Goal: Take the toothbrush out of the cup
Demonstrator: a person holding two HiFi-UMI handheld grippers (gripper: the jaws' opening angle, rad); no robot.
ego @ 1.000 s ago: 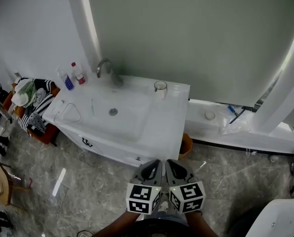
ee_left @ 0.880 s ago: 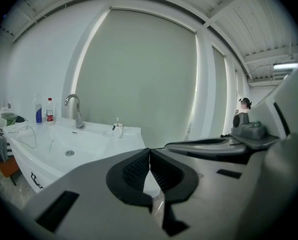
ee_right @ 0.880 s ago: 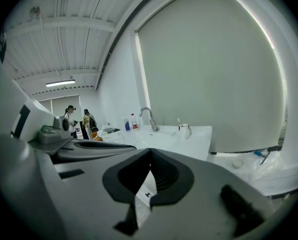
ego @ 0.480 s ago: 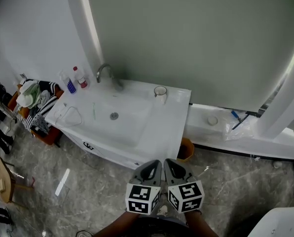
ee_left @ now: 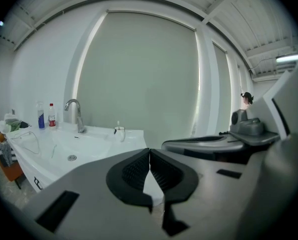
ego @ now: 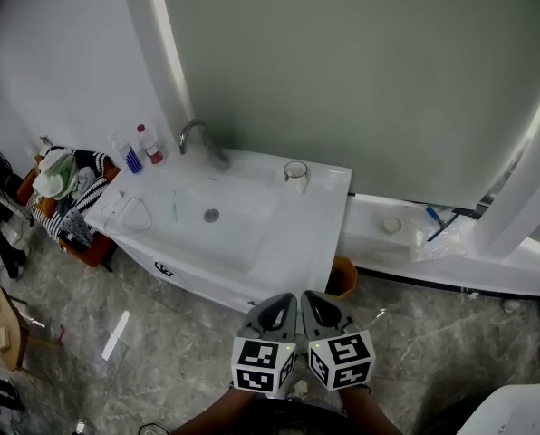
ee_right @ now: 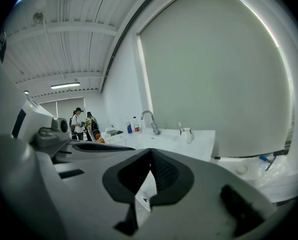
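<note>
A small clear cup stands at the back right of the white sink counter, to the right of the faucet. A toothbrush sticks up out of the cup in the left gripper view. The right gripper view shows the same cup far ahead. My left gripper and right gripper hover side by side over the floor, well short of the counter's front edge. Both are shut and hold nothing, as the left gripper and right gripper show up close.
Two bottles stand left of the faucet. A thin green item lies beside the basin. A basket of clothes sits left of the counter, an orange bin under its right end. A low ledge with a plastic bag runs right.
The sink counter has shifted slightly down and right in the head view. Both grippers stay shut and side by side at the bottom.
</note>
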